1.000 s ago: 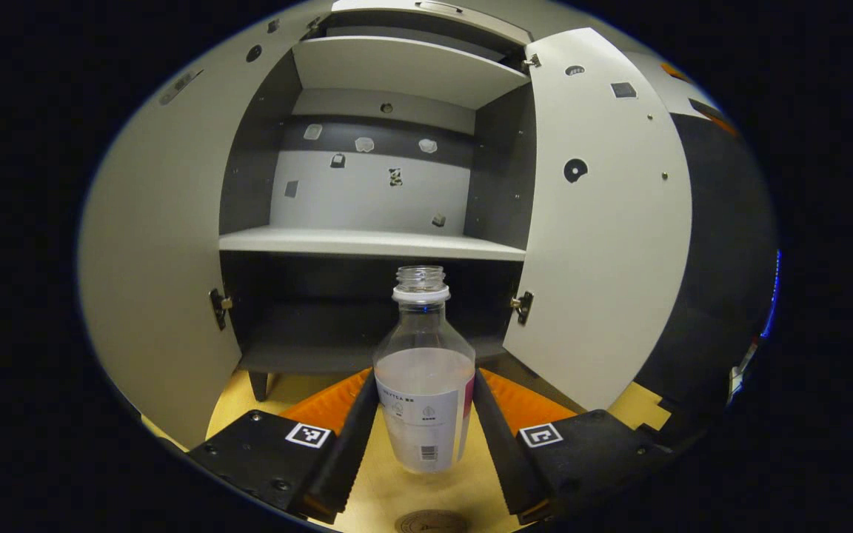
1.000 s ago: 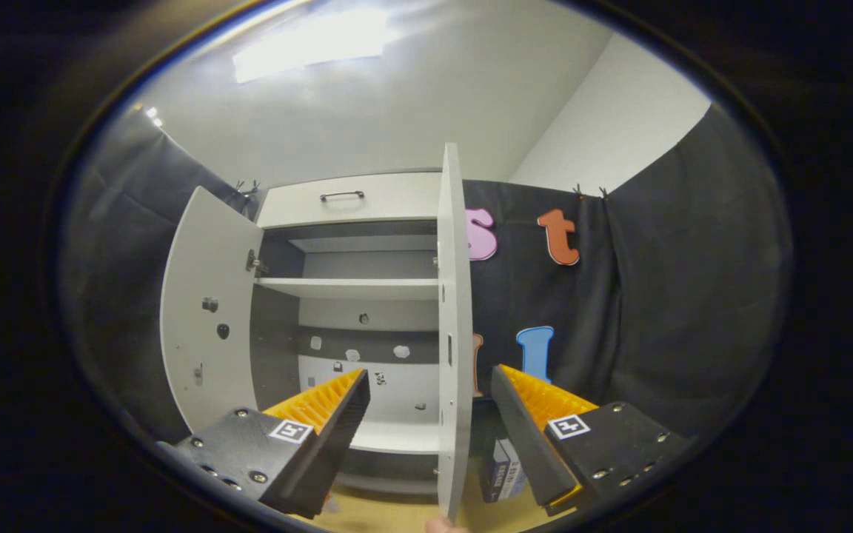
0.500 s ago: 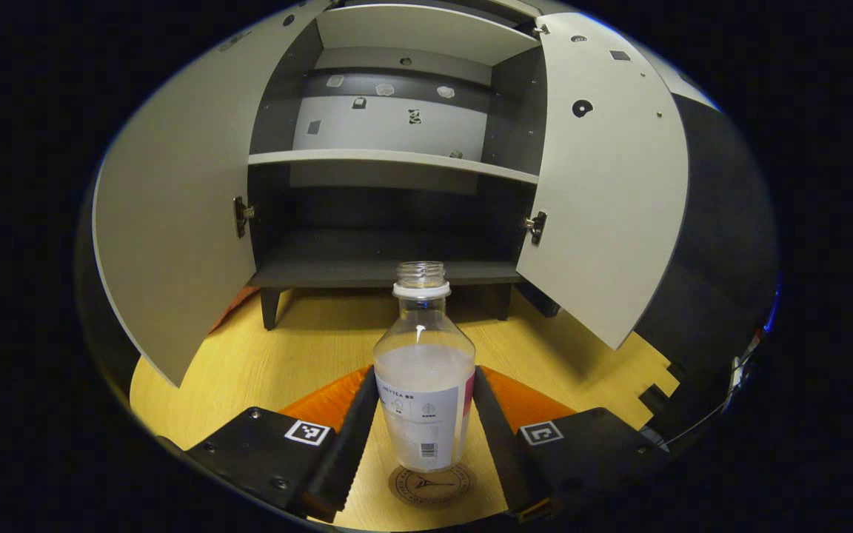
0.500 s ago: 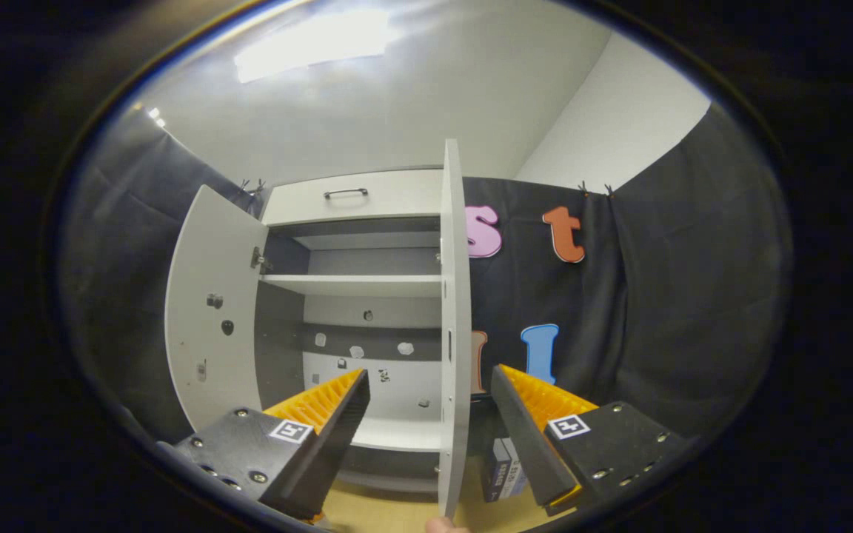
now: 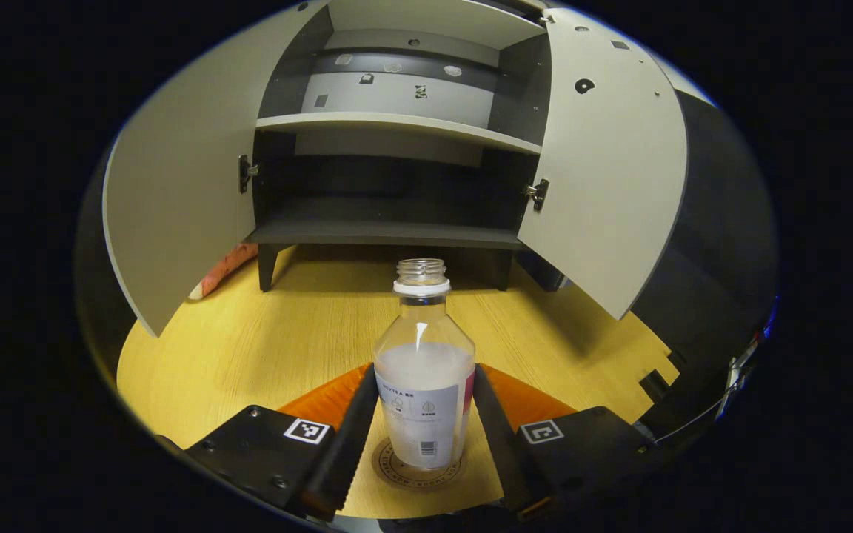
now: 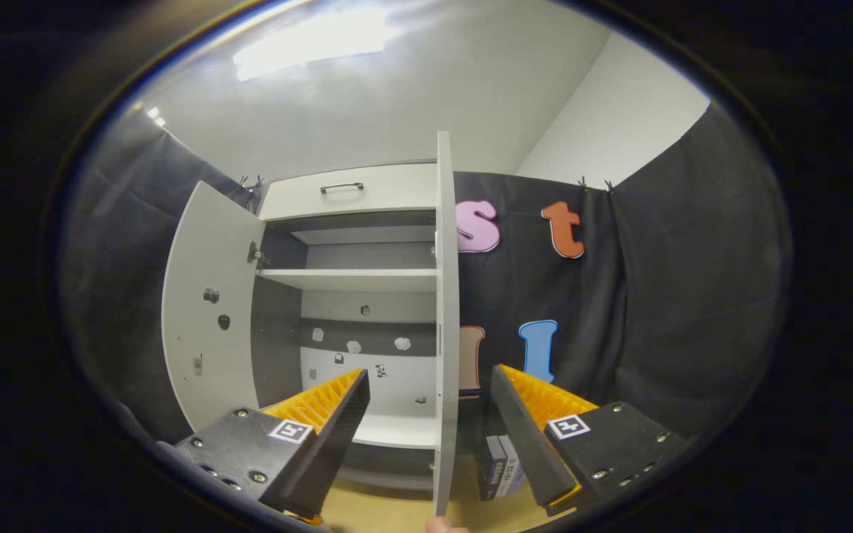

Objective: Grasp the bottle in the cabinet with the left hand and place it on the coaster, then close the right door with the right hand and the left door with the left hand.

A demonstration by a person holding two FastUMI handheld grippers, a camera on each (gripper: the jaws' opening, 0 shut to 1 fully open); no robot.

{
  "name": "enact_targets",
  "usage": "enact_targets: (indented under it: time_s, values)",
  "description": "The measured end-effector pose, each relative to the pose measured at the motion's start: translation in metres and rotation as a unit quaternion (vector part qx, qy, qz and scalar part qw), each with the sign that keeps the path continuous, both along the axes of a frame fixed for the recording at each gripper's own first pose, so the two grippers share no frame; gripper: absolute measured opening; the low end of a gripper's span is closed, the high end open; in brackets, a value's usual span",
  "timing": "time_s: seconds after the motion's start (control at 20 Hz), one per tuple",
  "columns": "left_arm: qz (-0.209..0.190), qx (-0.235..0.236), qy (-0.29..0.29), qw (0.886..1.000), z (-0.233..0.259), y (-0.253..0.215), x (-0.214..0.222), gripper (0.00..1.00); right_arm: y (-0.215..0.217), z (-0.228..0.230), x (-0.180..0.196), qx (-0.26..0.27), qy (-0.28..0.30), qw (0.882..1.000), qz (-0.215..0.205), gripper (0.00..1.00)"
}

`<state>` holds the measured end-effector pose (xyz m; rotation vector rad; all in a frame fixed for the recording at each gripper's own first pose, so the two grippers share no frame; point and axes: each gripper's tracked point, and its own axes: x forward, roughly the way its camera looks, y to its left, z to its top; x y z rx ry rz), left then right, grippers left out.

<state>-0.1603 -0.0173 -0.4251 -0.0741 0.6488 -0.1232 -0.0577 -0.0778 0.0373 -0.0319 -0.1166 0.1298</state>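
Observation:
A clear bottle [image 5: 423, 385] without a cap, with a white label, stands upright between the fingers of my left gripper [image 5: 423, 369], which is shut on it. Its base is at the round brown coaster [image 5: 389, 468] on the wooden table; I cannot tell whether it touches. Behind stands the grey cabinet [image 5: 389, 229] with its left door [image 5: 175, 185] and right door [image 5: 611, 170] both swung wide. In the right gripper view my right gripper [image 6: 430, 374] is open, and the right door's edge [image 6: 447, 318] stands upright beyond the gap between its fingers.
The wooden table [image 5: 249, 355] spreads between the coaster and the cabinet's legs. A small dark box [image 6: 499, 466] stands on the table right of the door edge. A drawer with a handle [image 6: 341, 187] tops the cabinet. The cabinet's shelves [image 6: 352, 280] are bare.
My left gripper has come down and back from the cabinet with the bottle, and the coaster has slid in under the bottle's base. The right gripper has barely shifted.

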Motion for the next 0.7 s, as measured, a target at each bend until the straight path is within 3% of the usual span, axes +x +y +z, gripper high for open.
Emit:
enact_targets:
  time_s: [0.7]
  values:
    - [-0.006, 0.022, 0.012, 1.0, -0.006, -0.002, -0.033, 0.79, 0.009, -0.008, 0.005, -0.012, 0.005, 1.0, 0.026, 0.99]
